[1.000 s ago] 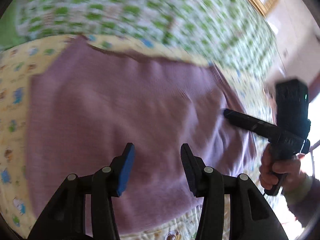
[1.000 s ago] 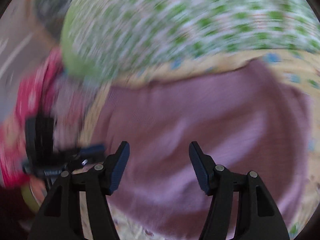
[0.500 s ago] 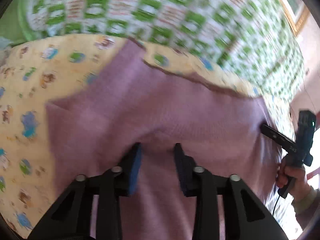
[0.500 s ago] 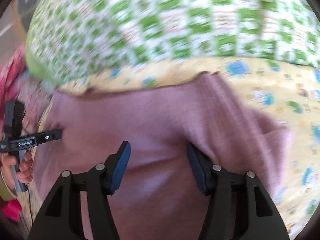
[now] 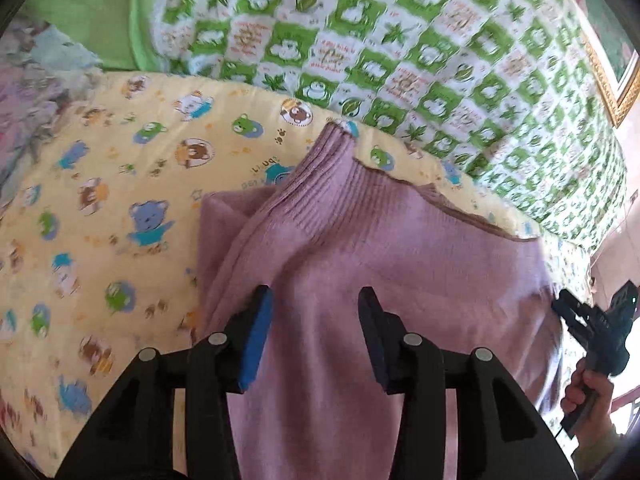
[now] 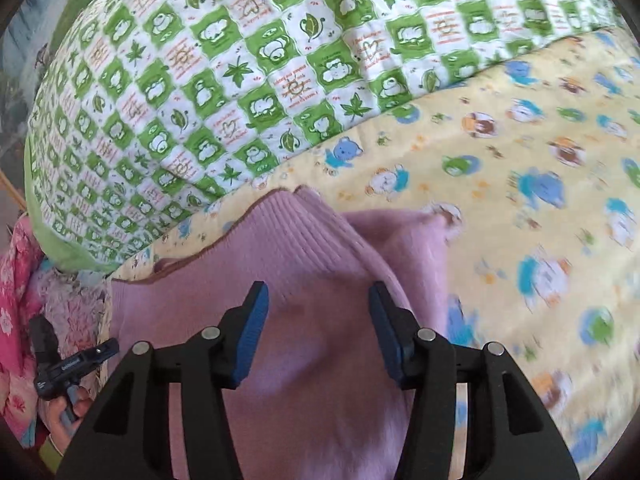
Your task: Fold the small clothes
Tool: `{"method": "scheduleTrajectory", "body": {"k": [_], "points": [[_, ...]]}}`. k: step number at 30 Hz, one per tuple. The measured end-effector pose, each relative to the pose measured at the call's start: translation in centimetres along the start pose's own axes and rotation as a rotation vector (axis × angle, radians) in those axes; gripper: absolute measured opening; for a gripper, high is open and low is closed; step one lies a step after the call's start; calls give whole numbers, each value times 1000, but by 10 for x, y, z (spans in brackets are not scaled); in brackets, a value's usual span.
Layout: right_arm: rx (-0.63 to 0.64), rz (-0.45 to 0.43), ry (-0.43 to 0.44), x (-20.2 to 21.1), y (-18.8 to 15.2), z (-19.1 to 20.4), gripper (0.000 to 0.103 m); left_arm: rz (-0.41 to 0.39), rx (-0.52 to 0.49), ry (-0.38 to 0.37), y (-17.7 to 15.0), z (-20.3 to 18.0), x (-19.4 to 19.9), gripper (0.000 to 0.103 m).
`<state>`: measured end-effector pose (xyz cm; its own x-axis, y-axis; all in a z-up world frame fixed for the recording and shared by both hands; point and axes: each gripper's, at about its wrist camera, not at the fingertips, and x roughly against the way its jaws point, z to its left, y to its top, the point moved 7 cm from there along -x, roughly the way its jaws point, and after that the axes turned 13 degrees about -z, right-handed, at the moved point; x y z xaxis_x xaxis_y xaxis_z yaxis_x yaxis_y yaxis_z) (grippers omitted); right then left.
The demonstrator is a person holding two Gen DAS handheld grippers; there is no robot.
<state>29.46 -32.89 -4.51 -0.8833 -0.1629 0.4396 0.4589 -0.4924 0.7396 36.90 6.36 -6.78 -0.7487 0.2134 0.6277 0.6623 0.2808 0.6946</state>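
I've spread my left gripper (image 5: 316, 312) wider again; the purple sweater (image 5: 400, 280) now lies narrower, its ribbed sleeve (image 5: 324, 172) folded across it.

You're working over a yellow quilt (image 5: 100, 208) printed with cartoon bears, and beyond it lies a green-and-white checked quilt (image 6: 224, 80) with frogs and leaves. At your far right hangs a gilt picture frame (image 5: 612, 80) against a pale wall; daylight is bright and even. A pink floral fabric (image 6: 16, 280) heap sits at the left edge.
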Motion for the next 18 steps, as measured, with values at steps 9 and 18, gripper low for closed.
{"method": "scheduleTrajectory", "body": {"k": [9,18], "points": [[327,196,-29,37,-81,16,54,85,-48,14,-77,-7,45,55],[75,149,-247,70,-60,-66,59,112,65,81,-94,42,61,55]]}}
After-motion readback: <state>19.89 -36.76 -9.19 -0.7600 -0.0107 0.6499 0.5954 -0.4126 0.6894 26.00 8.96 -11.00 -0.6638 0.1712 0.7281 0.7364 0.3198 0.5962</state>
